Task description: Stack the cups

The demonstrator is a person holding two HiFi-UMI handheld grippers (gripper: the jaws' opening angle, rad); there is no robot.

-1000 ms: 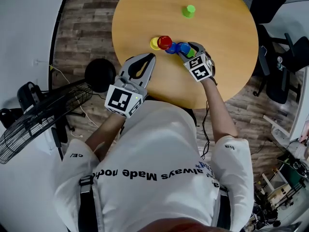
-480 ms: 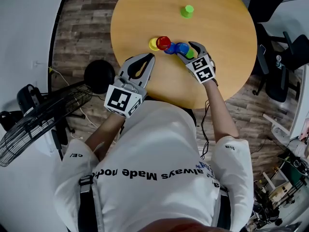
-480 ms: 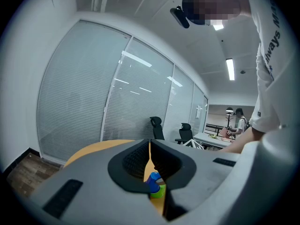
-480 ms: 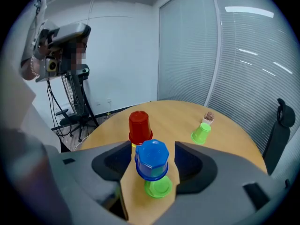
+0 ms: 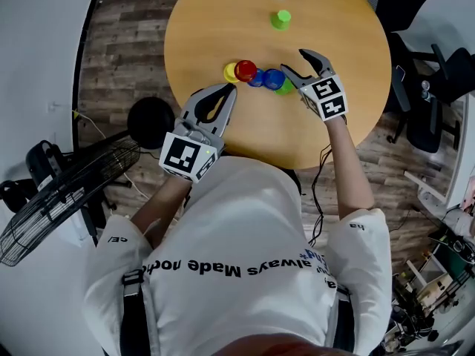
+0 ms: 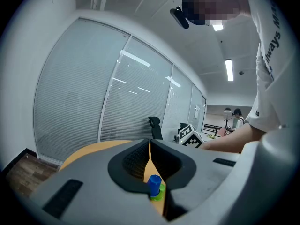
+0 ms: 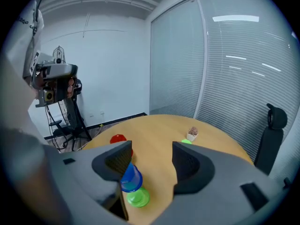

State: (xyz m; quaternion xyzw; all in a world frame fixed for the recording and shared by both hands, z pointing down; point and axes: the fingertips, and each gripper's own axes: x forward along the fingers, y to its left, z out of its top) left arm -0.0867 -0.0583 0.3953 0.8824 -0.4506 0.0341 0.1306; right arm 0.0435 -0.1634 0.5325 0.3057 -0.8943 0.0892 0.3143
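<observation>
The left gripper [image 6: 150, 148] is squeezed together, empty. The right gripper [image 7: 149, 161], jaws just opened wide, holds nothing. Lower left in its view, the blue cup [image 7: 129, 177] sits on a green cup [image 7: 138, 197], partly hidden by a jaw. Only the head view shows the yellow cup [image 5: 231, 71].

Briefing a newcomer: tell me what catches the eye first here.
A tight row of bright plastic cups, yellow, red, blue and green, sits on the round wooden table. Beside it hangs the right gripper, its jaws just opened with nothing between them; a lone green plastic cup stands farther off.
</observation>
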